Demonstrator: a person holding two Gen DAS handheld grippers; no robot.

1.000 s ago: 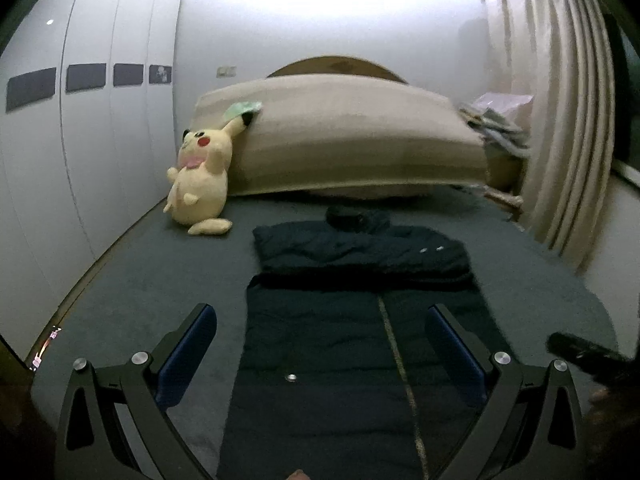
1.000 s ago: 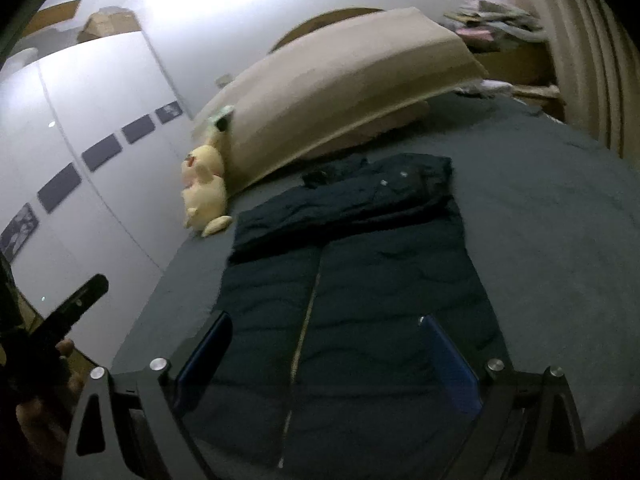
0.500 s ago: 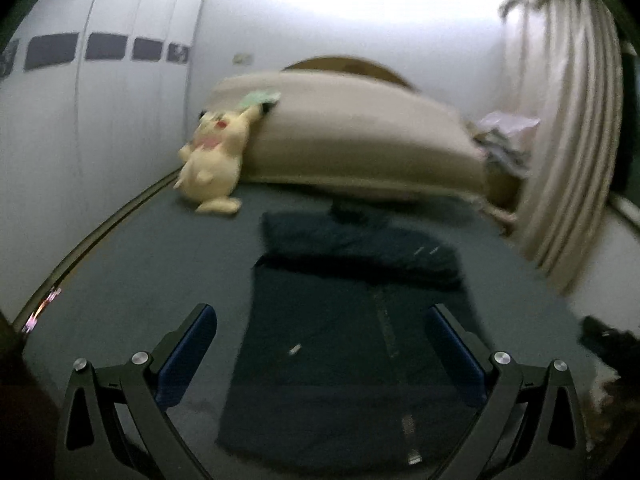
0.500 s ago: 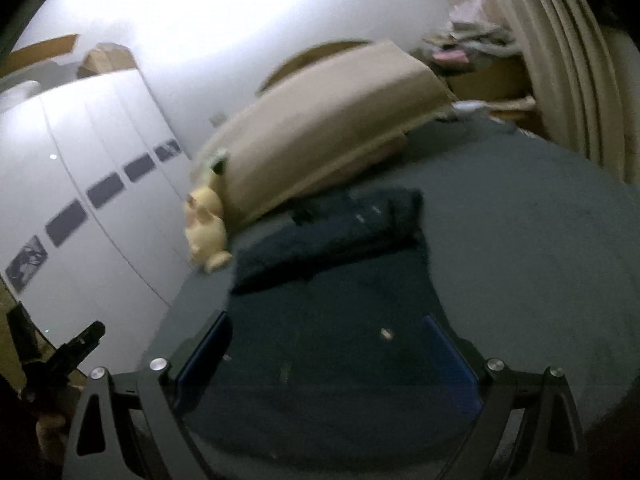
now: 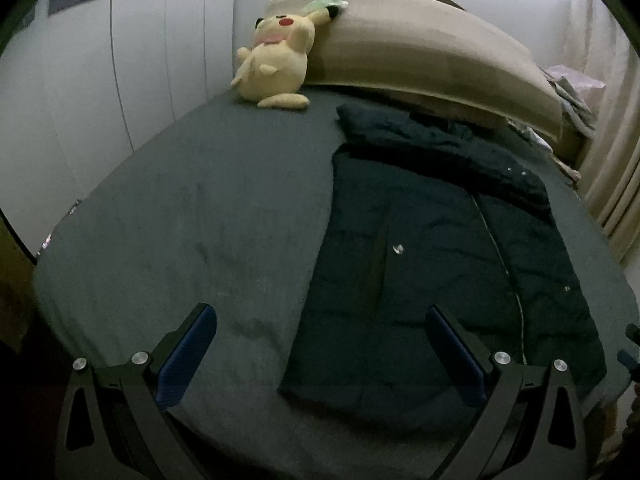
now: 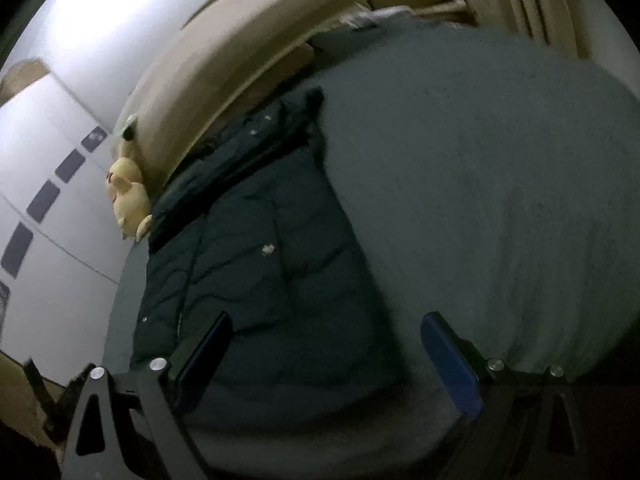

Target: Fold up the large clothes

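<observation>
Jacket [image 5: 436,248], one dark piece, lies flat on the grey bed [image 5: 192,232], near one yellow plush toy [image 5: 276,68] and one beige pillow [image 5: 420,52]. Two grippers, left gripper [image 5: 320,344] and right gripper [image 6: 326,350], hover spread apart and empty over its near corners.

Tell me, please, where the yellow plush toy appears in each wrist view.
Left wrist: yellow plush toy upper centre-left, leaning on the beige bolster.
Right wrist: plush toy at left edge, mid-height, tilted.
Shared landmark: the dark jacket beside it.

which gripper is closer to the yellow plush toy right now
Left, as far as I can tell. The left gripper hovers over the jacket's hem corner on the plush toy's side; the right gripper hovers over the opposite corner.
</observation>
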